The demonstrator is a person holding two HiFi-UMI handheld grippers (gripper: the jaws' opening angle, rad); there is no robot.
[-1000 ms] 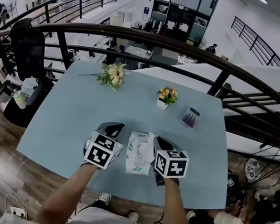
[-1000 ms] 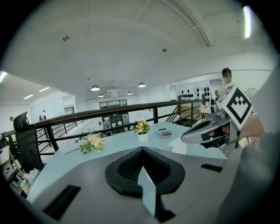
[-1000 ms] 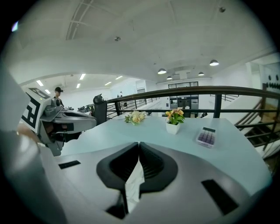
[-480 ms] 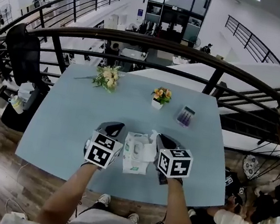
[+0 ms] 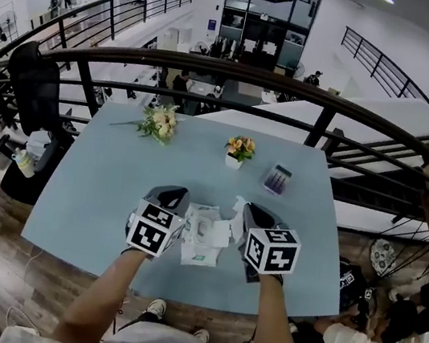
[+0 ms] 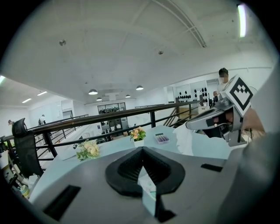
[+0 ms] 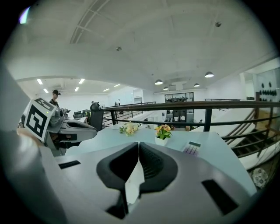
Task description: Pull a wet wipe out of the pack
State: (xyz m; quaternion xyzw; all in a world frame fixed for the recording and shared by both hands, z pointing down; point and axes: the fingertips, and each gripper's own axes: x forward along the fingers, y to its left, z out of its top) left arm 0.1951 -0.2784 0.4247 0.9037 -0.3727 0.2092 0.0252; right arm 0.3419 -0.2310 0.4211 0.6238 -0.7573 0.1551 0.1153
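White wipe, thin, soft, likely tear-prone, pinched in clenched right gripper. Left gripper clamps left edge of light, floppy pack. Best hold: wipe's free end.

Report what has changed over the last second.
The right gripper, shut on the wet wipe, has risen and drawn the wipe further out of the pack. The left gripper stays clamped on the pack's edge, having barely shifted. The potted flowers, the bouquet and the small box remain in place on the table.
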